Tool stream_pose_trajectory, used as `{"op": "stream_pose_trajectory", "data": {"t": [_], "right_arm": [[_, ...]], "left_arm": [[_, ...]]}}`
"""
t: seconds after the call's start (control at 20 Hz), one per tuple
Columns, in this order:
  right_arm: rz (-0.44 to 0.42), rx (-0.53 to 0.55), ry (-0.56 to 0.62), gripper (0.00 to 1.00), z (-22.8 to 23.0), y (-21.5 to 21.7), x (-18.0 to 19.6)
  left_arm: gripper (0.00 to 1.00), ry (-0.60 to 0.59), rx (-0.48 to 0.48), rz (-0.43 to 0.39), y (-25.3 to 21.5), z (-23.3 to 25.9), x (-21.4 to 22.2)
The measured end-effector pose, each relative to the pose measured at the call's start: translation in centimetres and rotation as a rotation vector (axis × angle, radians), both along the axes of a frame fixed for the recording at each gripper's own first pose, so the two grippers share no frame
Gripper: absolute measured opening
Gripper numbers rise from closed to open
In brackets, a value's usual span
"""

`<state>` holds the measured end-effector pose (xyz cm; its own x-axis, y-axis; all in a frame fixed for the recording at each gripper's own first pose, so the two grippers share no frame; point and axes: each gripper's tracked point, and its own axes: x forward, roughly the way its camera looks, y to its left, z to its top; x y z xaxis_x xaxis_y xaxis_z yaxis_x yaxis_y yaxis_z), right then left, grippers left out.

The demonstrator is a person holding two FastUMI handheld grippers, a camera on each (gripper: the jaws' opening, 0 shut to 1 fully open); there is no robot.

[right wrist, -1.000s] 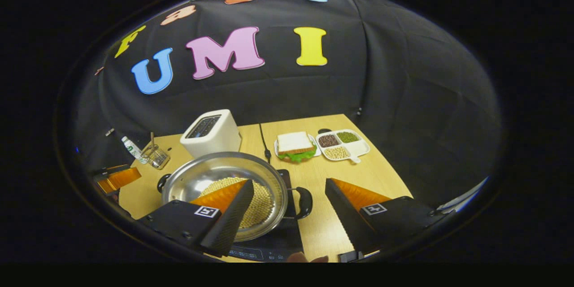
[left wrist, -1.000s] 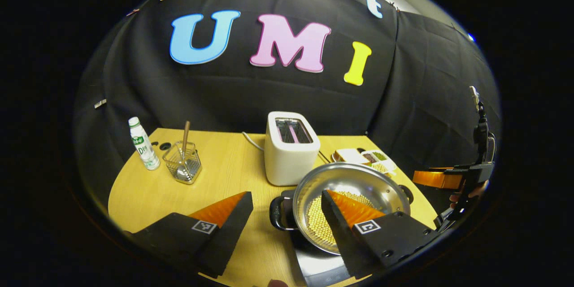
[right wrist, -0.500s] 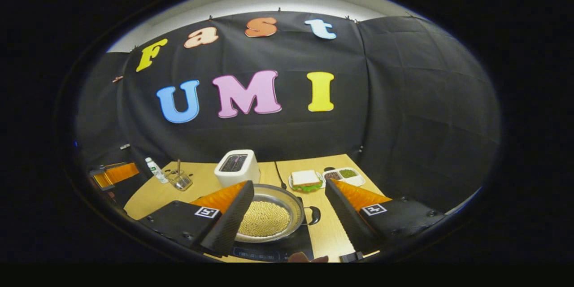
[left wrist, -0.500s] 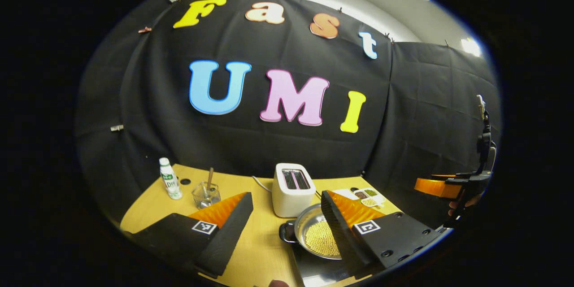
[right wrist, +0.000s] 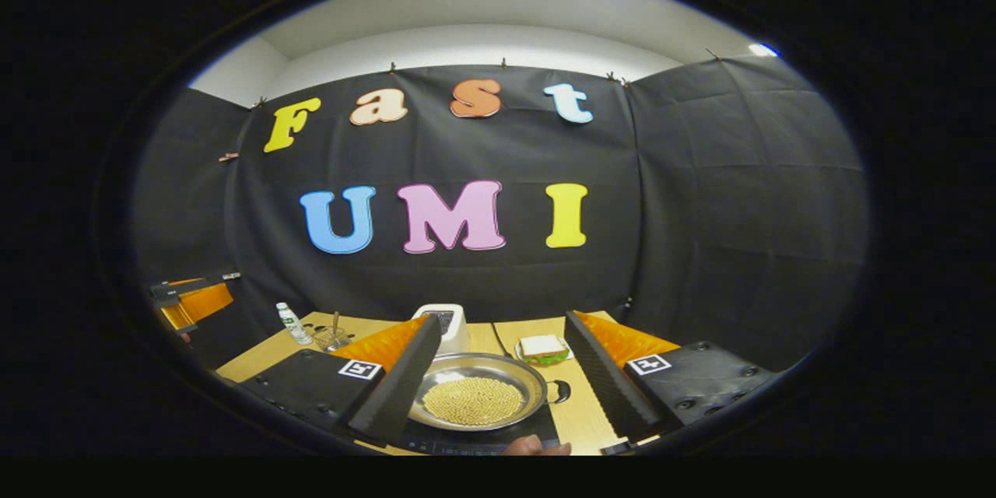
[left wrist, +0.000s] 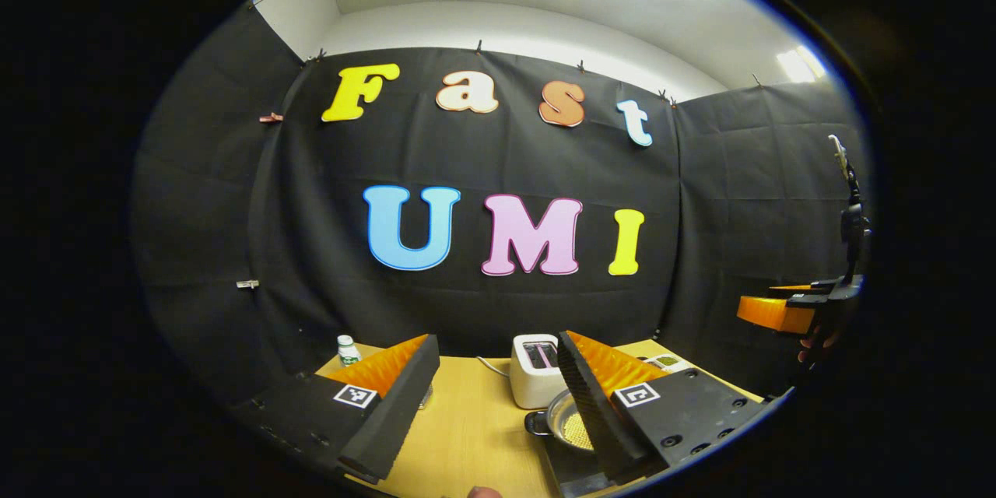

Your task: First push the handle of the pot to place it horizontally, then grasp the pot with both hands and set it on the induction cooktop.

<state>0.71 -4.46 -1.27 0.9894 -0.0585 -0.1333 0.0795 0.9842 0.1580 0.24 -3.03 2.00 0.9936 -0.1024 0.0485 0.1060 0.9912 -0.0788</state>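
A steel pot (right wrist: 476,398) with yellow beans inside rests on the dark induction cooktop (right wrist: 467,440) near the table's front. One side handle (right wrist: 562,391) points right; in the left gripper view the pot (left wrist: 566,419) shows its other handle (left wrist: 537,423), partly hidden by a finger. My left gripper (left wrist: 498,350) is open, raised well back from the pot, nothing between its fingers. My right gripper (right wrist: 502,327) is also open and empty, held back above the pot. Far off, the right gripper (left wrist: 786,311) appears in the left gripper view, and the left gripper (right wrist: 191,299) in the right gripper view.
A white toaster (right wrist: 447,327) stands behind the pot on the wooden table (right wrist: 583,412). A sandwich plate (right wrist: 543,348) lies right of it. At the back left are a small bottle (right wrist: 289,323) and a glass holder (right wrist: 333,338). A fingertip (right wrist: 533,447) shows at the bottom edge.
Both grippers have pulled up and back from the pot, so the table has shrunk and dropped low in both views. The pot stays on the cooktop. Both remain open.
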Motion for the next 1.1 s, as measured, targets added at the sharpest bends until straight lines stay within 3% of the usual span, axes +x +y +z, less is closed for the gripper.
{"op": "stream_pose_trajectory", "data": {"t": [0.2,0.45,0.7,0.75,0.8,1.1], "right_arm": [[0.004,-0.018,-0.068,0.98,2.6,1.9,-1.5],[0.006,-0.025,-0.053,0.98,2.3,2.5,-1.9],[-0.003,-0.023,-0.048,0.98,2.3,2.8,-1.9],[0.000,-0.025,-0.047,0.93,2.3,2.9,-2.0],[0.000,-0.028,-0.045,0.98,2.4,3.0,-2.0],[-0.003,-0.029,-0.033,0.98,2.2,2.9,-2.3]], "left_arm": [[0.95,-0.003,-0.011,0.029,2.2,0.4,-2.2],[0.95,0.031,0.003,0.084,4.9,-0.4,-3.0],[0.95,0.040,-0.010,0.070,5.1,-0.7,-3.0],[0.95,0.043,-0.007,0.067,5.2,-0.8,-3.0],[0.95,0.042,-0.003,0.059,5.1,-0.8,-3.0],[0.95,0.043,0.011,0.027,4.8,-0.7,-3.0]]}}
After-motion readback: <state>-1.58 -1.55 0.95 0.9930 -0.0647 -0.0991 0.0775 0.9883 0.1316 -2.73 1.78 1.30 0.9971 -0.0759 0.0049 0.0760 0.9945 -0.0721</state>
